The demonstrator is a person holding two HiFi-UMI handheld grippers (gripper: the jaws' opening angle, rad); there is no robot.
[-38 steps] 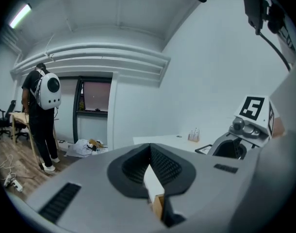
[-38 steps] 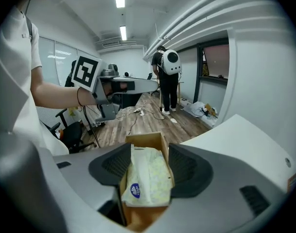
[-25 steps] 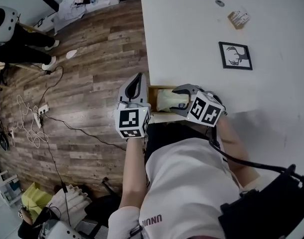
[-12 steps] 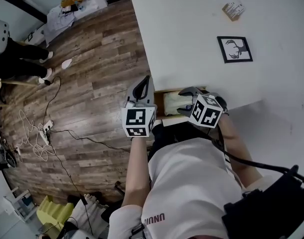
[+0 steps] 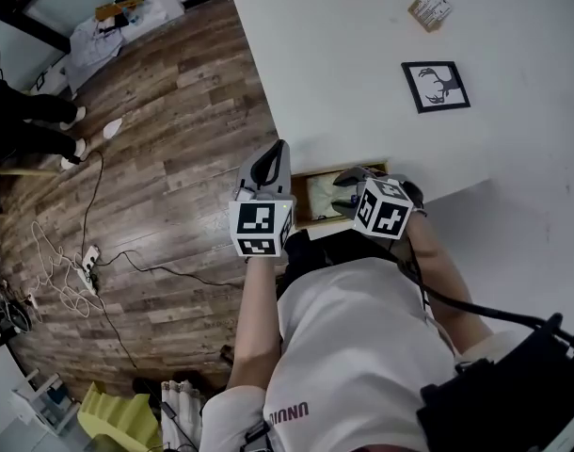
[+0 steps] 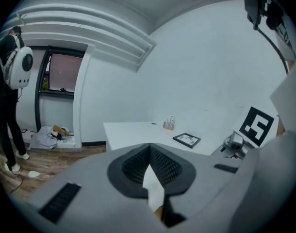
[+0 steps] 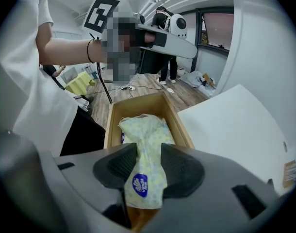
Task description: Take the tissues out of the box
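A pale yellow tissue pack (image 7: 147,140) with a blue logo lies in an open wooden box (image 7: 111,123) at the white table's near edge. My right gripper (image 7: 148,166) points steeply down into the box. Its jaws have just been closing, and its pads pinch the pack's near end. In the head view the pack (image 5: 322,196) shows in the box (image 5: 304,218) under the right gripper (image 5: 348,185). My left gripper (image 5: 279,151) hovers just left of the box, over the floor. Its pads meet at the tips (image 6: 149,152) with nothing held.
The white table (image 5: 362,64) carries a framed deer picture (image 5: 436,86) and a small carton (image 5: 429,11) far back. Cables (image 5: 71,262) lie on the wooden floor at left. A person's legs (image 5: 23,125) are at the far left edge.
Both grippers have sunk a little. The right one has dropped into the box and closed onto the tissue pack. The left one has tipped further downward beside the box.
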